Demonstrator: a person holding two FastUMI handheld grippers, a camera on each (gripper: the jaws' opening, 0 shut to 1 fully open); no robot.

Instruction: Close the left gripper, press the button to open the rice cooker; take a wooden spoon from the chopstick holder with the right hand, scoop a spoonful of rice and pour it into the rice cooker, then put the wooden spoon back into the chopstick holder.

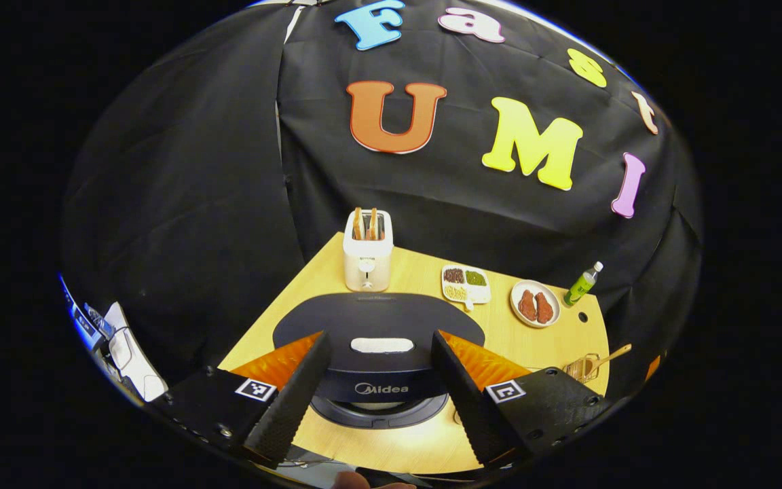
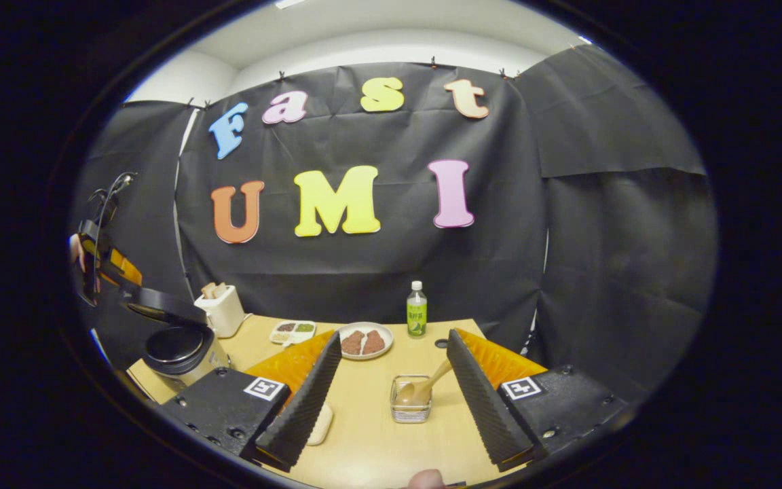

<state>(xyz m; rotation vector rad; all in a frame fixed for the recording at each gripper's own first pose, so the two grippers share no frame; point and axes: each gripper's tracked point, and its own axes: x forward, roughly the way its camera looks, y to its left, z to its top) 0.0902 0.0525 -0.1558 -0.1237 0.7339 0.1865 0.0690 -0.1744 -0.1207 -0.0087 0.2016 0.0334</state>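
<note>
The dark rice cooker [image 1: 381,390] stands right in front of my left gripper [image 1: 381,337], which is open, one finger on each side of the raised lid [image 1: 377,319] and its white button [image 1: 382,345]. In the right gripper view the cooker [image 2: 180,353] stands at the left with its lid [image 2: 160,304] tilted up and the pot showing. My right gripper [image 2: 394,336] is open above the table, apart from everything. Just beyond and below its fingertips, a clear chopstick holder [image 2: 411,401] holds the wooden spoon [image 2: 428,384], whose handle leans to the right. A white divided tray [image 2: 294,331] holds grains.
On the wooden table [image 2: 364,445] toward the back are a white toaster [image 2: 222,309] with bread, a plate [image 2: 364,341] of brown meat and a green bottle [image 2: 417,310]. A small white object [image 2: 320,424] lies by my right gripper's left finger. Black cloth walls close in behind.
</note>
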